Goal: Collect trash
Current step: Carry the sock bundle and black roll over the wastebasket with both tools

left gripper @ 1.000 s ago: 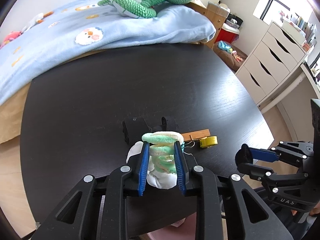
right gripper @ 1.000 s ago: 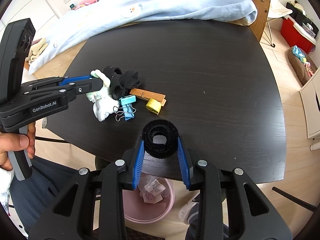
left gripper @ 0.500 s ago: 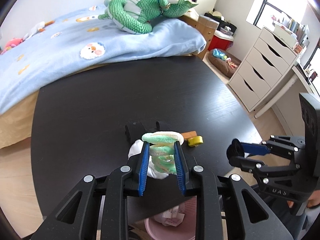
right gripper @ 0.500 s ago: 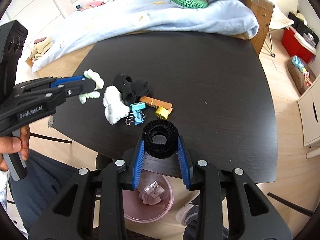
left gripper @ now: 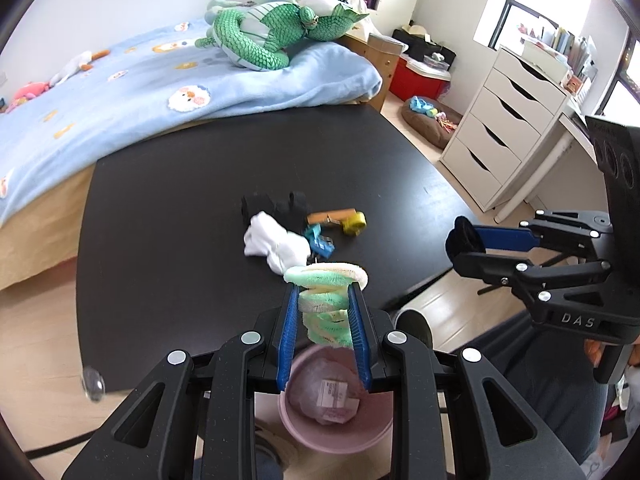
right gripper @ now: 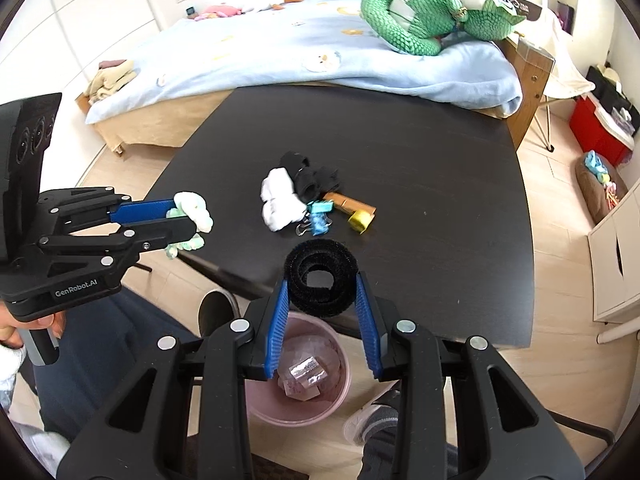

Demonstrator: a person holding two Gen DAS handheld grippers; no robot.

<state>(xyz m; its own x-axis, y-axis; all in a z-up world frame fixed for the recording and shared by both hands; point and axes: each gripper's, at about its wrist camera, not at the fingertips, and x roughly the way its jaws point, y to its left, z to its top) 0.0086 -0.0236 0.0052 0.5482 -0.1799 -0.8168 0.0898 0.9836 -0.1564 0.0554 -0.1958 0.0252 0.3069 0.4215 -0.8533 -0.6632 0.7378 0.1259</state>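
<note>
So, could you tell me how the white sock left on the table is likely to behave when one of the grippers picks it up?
The white sock lies crumpled in soft folds, so it will probably be floppy and droop from the fingers. It looks like thin cloth, so likely light. It touches the black sock and blue clip, so lifting it may drag them along.

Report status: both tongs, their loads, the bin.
Left tongs shut on green-and-white fuzzy coil. Right tongs shut on black fuzzy roll. Pink bin on floor below both, path clear. Pile remains on table.
</note>
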